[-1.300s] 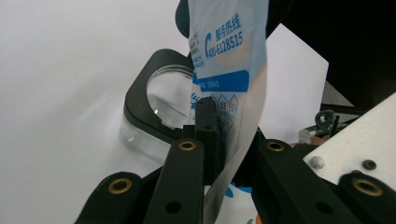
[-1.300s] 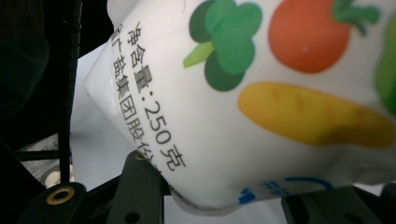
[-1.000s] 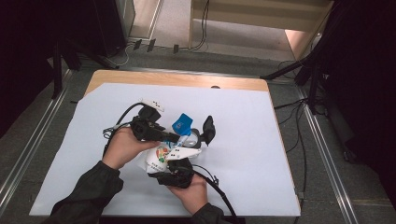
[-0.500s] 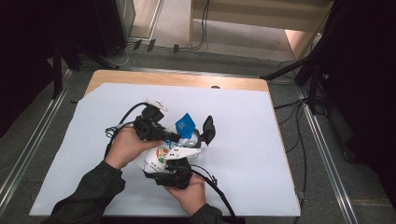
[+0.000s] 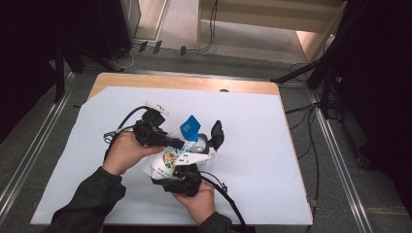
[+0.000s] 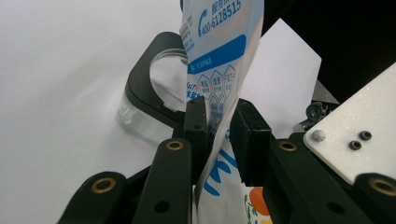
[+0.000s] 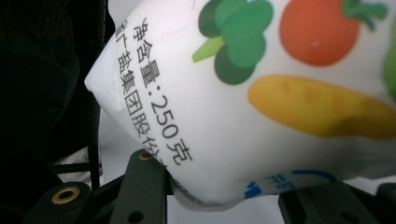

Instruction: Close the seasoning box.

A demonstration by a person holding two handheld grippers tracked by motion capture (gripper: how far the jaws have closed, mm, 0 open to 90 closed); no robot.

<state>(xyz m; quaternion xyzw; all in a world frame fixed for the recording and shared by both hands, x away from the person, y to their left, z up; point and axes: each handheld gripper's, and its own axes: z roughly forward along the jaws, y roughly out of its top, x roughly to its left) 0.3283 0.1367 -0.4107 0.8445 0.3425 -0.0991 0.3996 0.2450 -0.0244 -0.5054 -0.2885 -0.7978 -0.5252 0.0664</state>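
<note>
From the high view, both hands meet at the middle of the white sheet [image 5: 252,145] that covers the bench [image 5: 184,82], with a soft white pouch [image 5: 167,162] printed with vegetables held between them, its blue top corner sticking up toward one o'clock. The left gripper [image 5: 180,143] comes in from nine o'clock, forearm angled across the sheet and wrist level; the right gripper [image 5: 192,162] rises from six o'clock under the pouch, palm wrapped round its body. Just past the pouch at two o'clock stands a clear container [image 5: 206,141] with a black rim and raised black lid. In the left gripper view, the left gripper [image 6: 219,128] has the flat upper edge of the pouch [image 6: 219,51] between its black pads: the film passes straight through the narrow gap, and the jaws have just been easing apart a little, though they look to be pinching the film lightly. The container [image 6: 149,100] sits behind at eleven o'clock on the sheet. In the right gripper view, the right gripper [image 7: 224,198] cradles the full bottom of the pouch [image 7: 261,98], its jaws spread wide round the bulge and pressing on it from both sides. I'd judge the step to be steadying the pouch to open or tip it toward the container; next, the top needs a firmer nip while the bottom stays supported.
</note>
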